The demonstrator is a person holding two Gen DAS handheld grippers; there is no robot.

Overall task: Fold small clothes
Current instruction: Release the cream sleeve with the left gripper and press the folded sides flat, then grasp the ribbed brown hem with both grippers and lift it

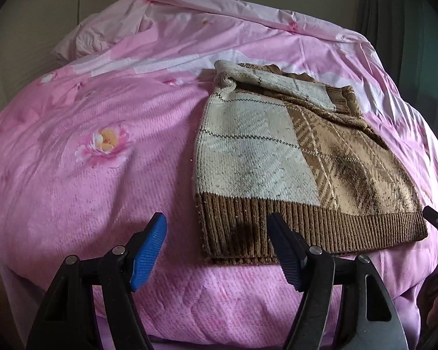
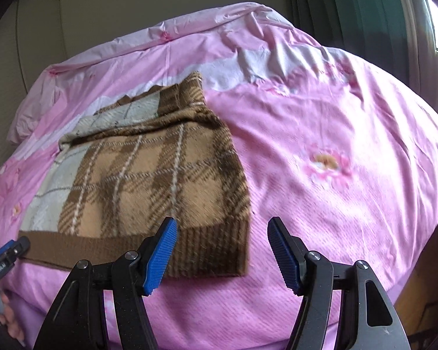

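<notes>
My work surface is a bed covered by a pink quilt [image 1: 73, 175] printed with flowers; nothing here acts as a container, so the quilt alone bears the item. The item is a small knitted sweater [image 1: 277, 151], cream on its left panel and brown-tan plaid on its right, with a ribbed brown hem [image 1: 306, 227] along its near edge. It lies flat on the quilt, right of centre in my left wrist view and left of centre in my right wrist view, with its far part folded over itself into a bunched cream and brown layer. My left gripper [image 1: 216, 248] points downward toward the near left corner of the hem; its jaws stand apart, with the left blue pad [image 1: 149, 250] over bare quilt and the right pad over the ribbing, and they hold nothing. My right gripper [image 2: 222, 250] points downward at the near right corner of the hem; its jaws are likewise parted and empty, the left pad [image 2: 160, 253] over the ribbing and the right pad over bare quilt. I cannot tell whether either pad touches the fabric. Each gripper's tip shows at the edge of the other's view, beside the hem. A curtain [image 2: 350, 14] hangs at the far right.
</notes>
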